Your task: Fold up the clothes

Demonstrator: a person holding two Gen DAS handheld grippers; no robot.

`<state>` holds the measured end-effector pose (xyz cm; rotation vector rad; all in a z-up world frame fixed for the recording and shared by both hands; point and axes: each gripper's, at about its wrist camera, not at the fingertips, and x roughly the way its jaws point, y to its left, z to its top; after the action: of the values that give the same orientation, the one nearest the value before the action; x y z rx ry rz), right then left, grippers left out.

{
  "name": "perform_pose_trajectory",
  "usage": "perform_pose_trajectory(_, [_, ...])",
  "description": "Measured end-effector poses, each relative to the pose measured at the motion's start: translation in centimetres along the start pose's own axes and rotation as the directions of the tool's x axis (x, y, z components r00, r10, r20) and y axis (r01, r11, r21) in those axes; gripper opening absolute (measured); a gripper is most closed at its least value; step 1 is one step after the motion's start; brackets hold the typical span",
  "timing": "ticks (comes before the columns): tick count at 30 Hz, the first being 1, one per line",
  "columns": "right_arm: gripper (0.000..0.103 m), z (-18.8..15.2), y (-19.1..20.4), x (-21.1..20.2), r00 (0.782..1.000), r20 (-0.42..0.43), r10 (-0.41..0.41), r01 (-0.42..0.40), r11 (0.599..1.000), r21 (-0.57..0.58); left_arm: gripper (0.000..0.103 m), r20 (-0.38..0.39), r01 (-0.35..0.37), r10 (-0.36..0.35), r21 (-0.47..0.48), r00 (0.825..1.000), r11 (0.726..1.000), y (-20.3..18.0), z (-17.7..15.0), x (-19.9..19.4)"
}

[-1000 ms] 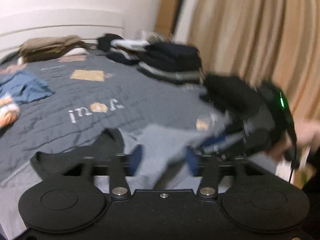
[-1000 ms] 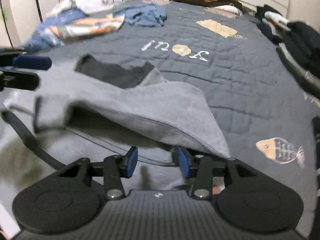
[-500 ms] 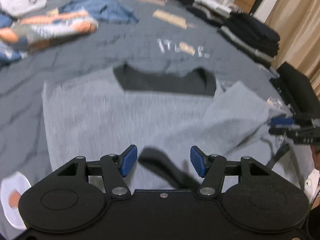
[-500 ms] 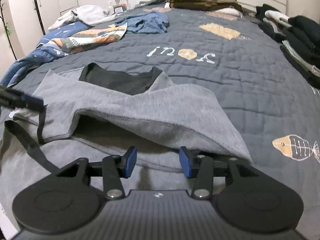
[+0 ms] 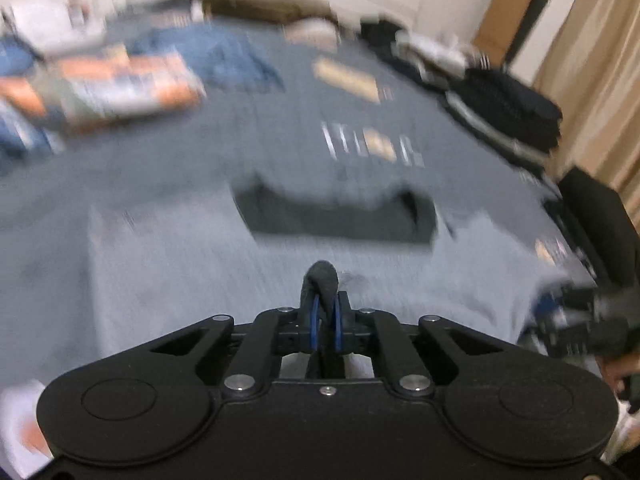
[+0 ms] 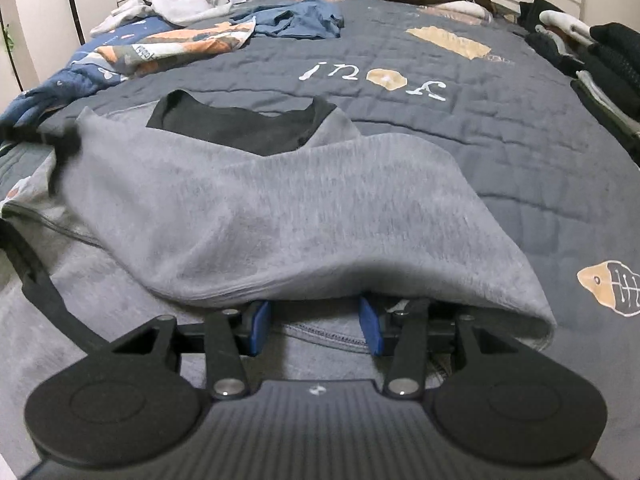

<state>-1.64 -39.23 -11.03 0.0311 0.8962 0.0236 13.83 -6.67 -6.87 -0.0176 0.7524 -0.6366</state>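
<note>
1. In the left wrist view, motion-blurred, a grey sweatshirt (image 5: 208, 280) with a black collar (image 5: 336, 220) filled the centre of the frame, spread on a dark grey quilt (image 5: 224, 152); patterned orange-and-blue bedding (image 5: 116, 88) sat at upper left.
2. At lower centre the left gripper (image 5: 325, 326) was clenched on a black strap (image 5: 322, 284), its blue pads pressing the strap from both sides; a stack of dark folded clothes (image 5: 508, 116) lay at upper right.
3. In the right wrist view, the same sweatshirt (image 6: 248, 216) covered the centre, a fold of it draped over the fingertips of the right gripper (image 6: 314, 326).
4. That gripper's jaws stood apart, blue pads (image 6: 260, 326) clear of each other; whether they gripped cloth I cannot tell.
5. A fish patch (image 6: 612, 286) showed on the quilt (image 6: 520, 152) at right.
</note>
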Motion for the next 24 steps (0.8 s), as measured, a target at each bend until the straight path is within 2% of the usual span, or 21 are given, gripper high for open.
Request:
perform_pose_trajectory(2, [0.046,-0.1,-0.1,0.1,1.0,-0.004,0.003,-0.003,1.0,0.007,0.008,0.073,-0.098,0.097,0.01,0.993,0.995,0.7,1.3,-1.3])
perform_pose_trajectory(4, [0.046,-0.2,0.0,0.1,1.0,-0.01,0.007,-0.006,1.0,0.007,0.008,0.041,-0.146,0.146,-0.012,0.988,0.989,1.9,2.0,-1.4])
perform_pose_trajectory(5, [0.047,-0.2,0.0,0.1,1.0,-0.014,0.008,-0.008,1.0,0.002,0.011,-0.01,-0.137,0.137,-0.023,0.991,0.99,2.5,2.1,-1.0])
perform_pose_trajectory(6, [0.047,-0.2,0.1,0.1,1.0,-0.018,0.009,-0.009,1.0,-0.003,0.019,-0.076,-0.123,0.121,-0.025,0.99,0.992,3.0,1.9,-0.5])
perform_pose_trajectory(7, [0.048,-0.3,0.1,0.0,1.0,-0.024,0.011,-0.011,1.0,-0.009,0.024,-0.124,-0.136,0.133,-0.016,0.983,0.991,3.2,1.6,0.0])
perform_pose_trajectory(8, [0.049,-0.4,0.1,0.0,0.999,-0.03,0.014,-0.014,1.0,-0.016,0.034,-0.143,-0.164,0.162,-0.003,0.976,0.986,3.3,1.4,0.2])
perform_pose_trajectory(10, [0.049,-0.4,-0.1,-0.2,0.999,-0.044,0.021,-0.022,1.0,-0.018,0.044,-0.16,-0.189,0.185,-0.01,0.97,0.982,3.6,1.2,0.3])
perform_pose_trajectory(12, [0.049,-0.3,-0.1,-0.5,0.998,-0.059,0.024,-0.025,1.0,-0.017,0.054,-0.158,-0.17,0.162,-0.038,0.974,0.985,3.9,1.3,0.2])
perform_pose_trajectory(14, [0.049,-0.1,-0.2,-1.1,0.996,-0.077,0.037,-0.038,0.999,-0.015,0.061,-0.158,-0.149,0.141,-0.044,0.977,0.988,3.8,1.3,0.3])
perform_pose_trajectory(16, [0.049,0.1,-0.3,-2.0,0.994,-0.092,0.062,-0.063,0.998,-0.012,0.061,-0.167,-0.129,0.12,-0.045,0.979,0.991,3.7,1.2,0.6])
perform_pose_trajectory(18, [0.049,0.6,-0.9,-3.9,0.99,-0.071,0.12,-0.12,0.993,0.006,0.061,-0.203,-0.103,0.09,-0.051,0.975,0.993,3.5,0.4,1.1])
perform_pose_trajectory(21, [0.049,1.4,-2.6,-6.8,0.984,0.034,0.175,-0.177,0.982,0.069,0.061,-0.248,-0.118,0.107,-0.03,0.963,0.993,3.4,-0.7,2.2])
perform_pose_trajectory(22, [0.049,1.5,-3.2,-7.5,0.982,0.076,0.172,-0.18,0.979,0.1,0.061,-0.26,-0.129,0.12,-0.021,0.958,0.991,3.3,-1.0,2.5])
perform_pose_trajectory(24, [0.049,1.3,-4.5,-7.2,0.984,0.116,0.138,-0.156,0.974,0.165,0.061,-0.253,-0.13,0.12,-0.023,0.96,0.991,3.1,-1.2,2.7])
